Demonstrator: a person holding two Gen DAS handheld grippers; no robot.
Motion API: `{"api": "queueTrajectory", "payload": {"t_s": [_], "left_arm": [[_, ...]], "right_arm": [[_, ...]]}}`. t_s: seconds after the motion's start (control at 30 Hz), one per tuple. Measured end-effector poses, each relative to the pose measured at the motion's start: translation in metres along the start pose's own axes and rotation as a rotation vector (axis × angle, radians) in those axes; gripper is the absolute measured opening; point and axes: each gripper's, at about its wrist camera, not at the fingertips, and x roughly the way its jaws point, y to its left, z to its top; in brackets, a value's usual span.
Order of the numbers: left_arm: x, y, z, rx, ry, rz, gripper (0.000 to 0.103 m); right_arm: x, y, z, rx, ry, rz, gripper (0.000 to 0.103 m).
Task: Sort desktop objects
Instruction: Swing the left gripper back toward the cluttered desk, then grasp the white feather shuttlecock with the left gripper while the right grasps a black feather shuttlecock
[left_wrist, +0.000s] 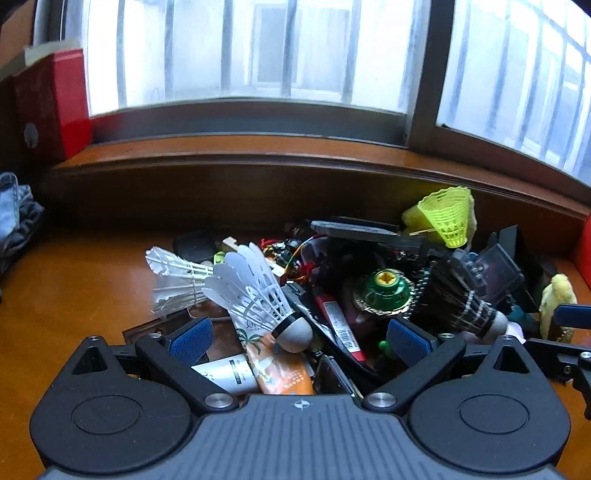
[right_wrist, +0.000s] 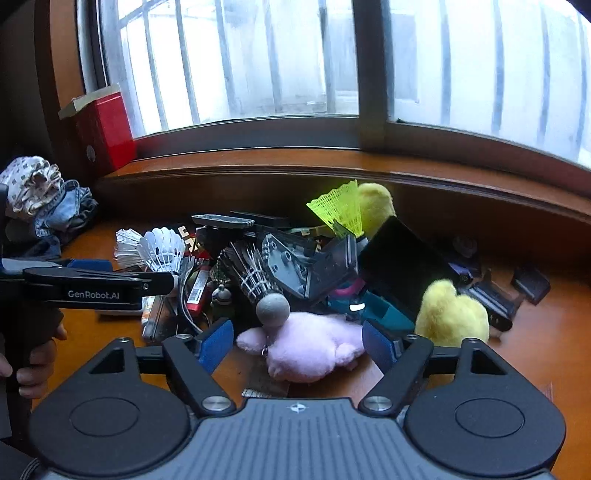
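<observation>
Barred window and wooden sill backed an orange tabletop (left_wrist: 74, 280) carrying one unsorted heap.

Item: my left claw (left_wrist: 299, 338), spread wide and gripping nothing, hung over the heap's near edge. Between its blue pads stood a white shuttlecock (left_wrist: 258, 291), long axis slanted, cork toward 5 o'clock and feathers toward 11; it leaned on an orange tube (left_wrist: 280, 369), which seemed to prop it.

Item: second white shuttlecock (left_wrist: 173, 280), lying flat at 10 o'clock, feathers toward 9.

Item: black shuttlecock (right_wrist: 255, 277), cork nearest me at 6 o'clock, skirt toward 11, wedged against black plastic pieces.

Item: yellow-green shuttlecock (right_wrist: 340, 208), topping the heap at 1 o'clock, skirt toward 11.

Item: my right claw (right_wrist: 299, 343), likewise released and bare, faced a pink plush (right_wrist: 310, 347) lying between its pads; a yellow plush (right_wrist: 452, 315) sat at 3 o'clock.

Judgement: everything lay mixed together, no separate groups showing; both claws looked posed to choose a piece.
</observation>
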Motion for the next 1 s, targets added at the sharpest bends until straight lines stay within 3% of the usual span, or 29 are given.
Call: {"api": "queueTrajectory", "payload": {"t_s": [0.13, 0.3, 0.5, 0.93, 1.0], "left_arm": [[0.009, 0.009, -0.001, -0.037, -0.005, 0.026, 0.097], [0.020, 0.017, 0.002, -0.048, 0.005, 0.030, 0.076], [0.030, 0.016, 0.003, -0.025, 0.021, -0.035, 0.055], [0.048, 0.018, 0.011, -0.041, 0.020, -0.074, 0.056], [0.045, 0.018, 0.014, -0.043, 0.004, -0.046, 0.031]], "right_arm": [[0.015, 0.013, 0.008, -0.070, 0.017, 0.016, 0.067], [0.029, 0.025, 0.014, -0.138, 0.039, 0.041, 0.049], [0.047, 0.027, 0.019, -0.159, 0.058, 0.042, 0.046], [0.076, 0.032, 0.018, -0.155, 0.115, 0.063, 0.043], [0.076, 0.031, 0.017, -0.148, 0.115, 0.065, 0.042]]}}
